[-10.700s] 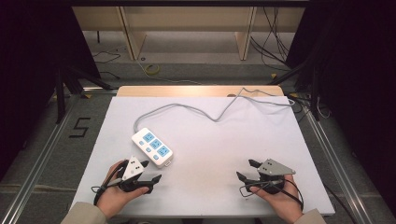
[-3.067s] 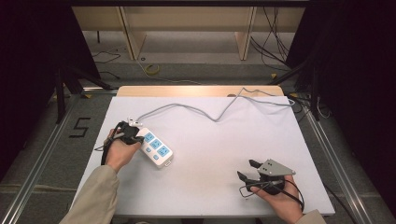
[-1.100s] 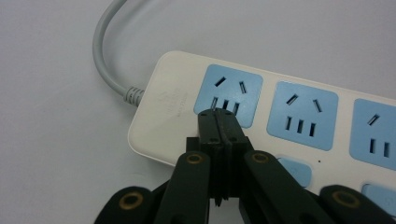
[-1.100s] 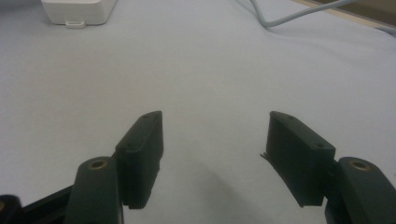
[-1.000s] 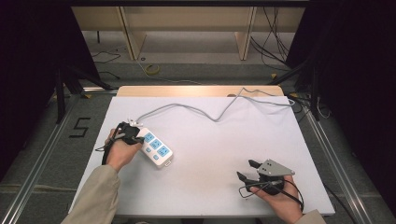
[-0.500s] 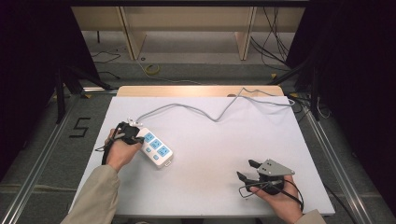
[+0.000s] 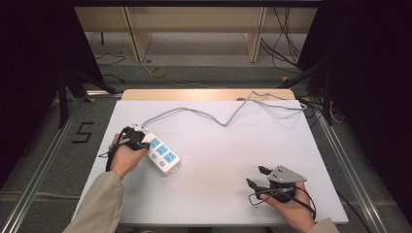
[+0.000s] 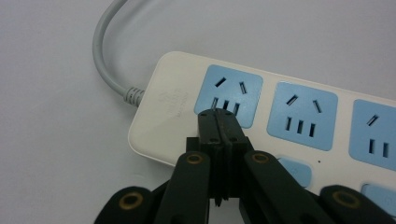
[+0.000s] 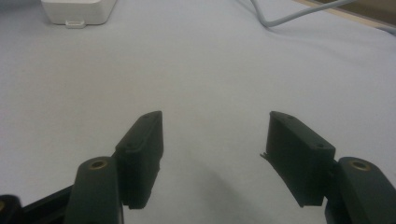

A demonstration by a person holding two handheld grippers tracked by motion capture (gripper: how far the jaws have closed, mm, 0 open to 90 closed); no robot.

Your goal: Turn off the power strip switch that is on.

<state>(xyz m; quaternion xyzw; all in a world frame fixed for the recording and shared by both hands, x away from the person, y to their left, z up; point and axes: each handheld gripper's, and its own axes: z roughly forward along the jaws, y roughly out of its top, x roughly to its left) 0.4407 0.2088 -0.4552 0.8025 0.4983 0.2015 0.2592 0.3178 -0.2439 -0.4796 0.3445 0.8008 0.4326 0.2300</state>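
Note:
A white power strip (image 7: 162,153) with blue sockets lies at the left of the white table, its grey cable (image 7: 223,118) running to the far right edge. My left gripper (image 7: 138,141) is shut, jaws together with nothing between them. In the left gripper view its tips (image 8: 218,116) rest on the power strip (image 8: 173,102) at the lower edge of the first blue socket (image 8: 229,93). My right gripper (image 7: 256,177) rests near the front right of the table, open and empty. In the right gripper view its jaws (image 9: 215,140) stand wide apart over bare table.
The white table top (image 7: 218,160) has a wooden strip (image 7: 194,94) along its far edge. Metal frame rails (image 7: 345,165) run along both sides. The end of the power strip (image 9: 77,11) and a bit of cable (image 9: 280,18) lie far ahead of the right gripper.
None over the last second. Much earlier the left gripper lay at the front left of the table; it now sits at the cable end of the power strip.

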